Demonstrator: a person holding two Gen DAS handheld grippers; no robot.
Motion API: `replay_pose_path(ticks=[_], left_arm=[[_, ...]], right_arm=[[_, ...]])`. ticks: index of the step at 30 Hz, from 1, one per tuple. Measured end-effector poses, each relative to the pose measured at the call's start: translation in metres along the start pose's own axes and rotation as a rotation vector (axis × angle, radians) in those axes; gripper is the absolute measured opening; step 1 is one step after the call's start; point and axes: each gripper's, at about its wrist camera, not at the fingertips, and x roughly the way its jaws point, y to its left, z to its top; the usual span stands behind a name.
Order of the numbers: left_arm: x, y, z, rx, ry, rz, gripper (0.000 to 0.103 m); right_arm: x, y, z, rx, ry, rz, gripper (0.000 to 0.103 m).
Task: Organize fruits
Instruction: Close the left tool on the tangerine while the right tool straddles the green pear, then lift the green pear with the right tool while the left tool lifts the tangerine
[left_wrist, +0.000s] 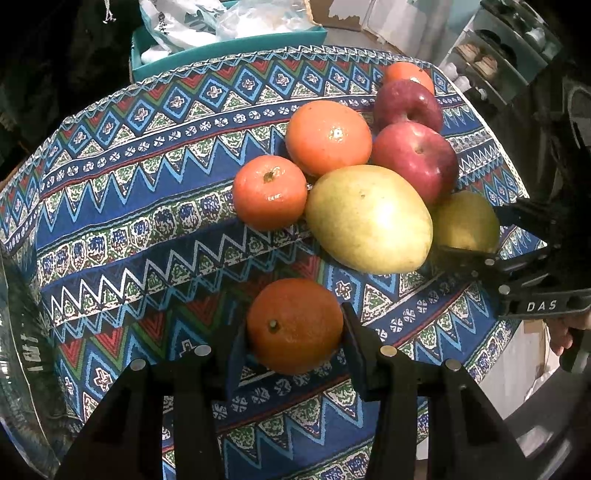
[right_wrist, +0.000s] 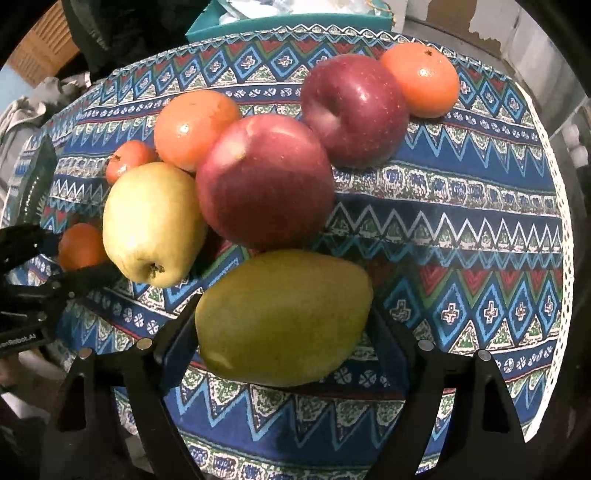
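Observation:
Fruit lies on a round table with a patterned blue cloth (left_wrist: 122, 206). My left gripper (left_wrist: 293, 336) is shut on an orange (left_wrist: 295, 325) low over the cloth. My right gripper (right_wrist: 284, 332) is shut on a green-yellow mango (right_wrist: 284, 317); it also shows in the left wrist view (left_wrist: 465, 221). A second, paler mango (left_wrist: 369, 219) (right_wrist: 153, 225) lies beside it. Two red apples (right_wrist: 264, 181) (right_wrist: 352, 109) and three more oranges (left_wrist: 269, 192) (left_wrist: 328, 136) (right_wrist: 421, 79) cluster behind.
A teal box (left_wrist: 229, 48) with plastic bags stands beyond the table's far edge. Shelves (left_wrist: 509, 48) stand at the far right. The cloth's white-trimmed edge (right_wrist: 561, 221) runs close on the right. A glass rim (left_wrist: 18, 332) shows at the left.

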Motion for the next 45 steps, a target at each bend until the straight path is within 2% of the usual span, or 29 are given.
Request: replay_pose_path(ticks=[5,18,35,42,45], left_arm=[[-0.003,0.000,0.001,0.005,-0.010,0.004,0.047],[-0.035,0.002,0.002,0.005,-0.081,0.012,0.047],[-0.103,-0.002,-0.001,0.035,-0.227,0.063,0.047],[-0.129,0.009,-0.005,0.012,-0.272,0.070,0.047],[-0.142,0.014,-0.008,0.001,-0.306,0.099,0.047]], right_arm=[[-0.002,0.013,-0.007,-0.052,-0.050,-0.080,0.082],[-0.057,0.008,-0.019,-0.009,-0.199,-0.108,0.082],[-0.131,0.037,0.004,-0.060,-0.437,-0.077,0.082],[-0.152,0.053,0.014,-0.081,-0.497,-0.054,0.082],[-0.161,0.063,0.018,-0.093,-0.522,-0.041,0.082]])
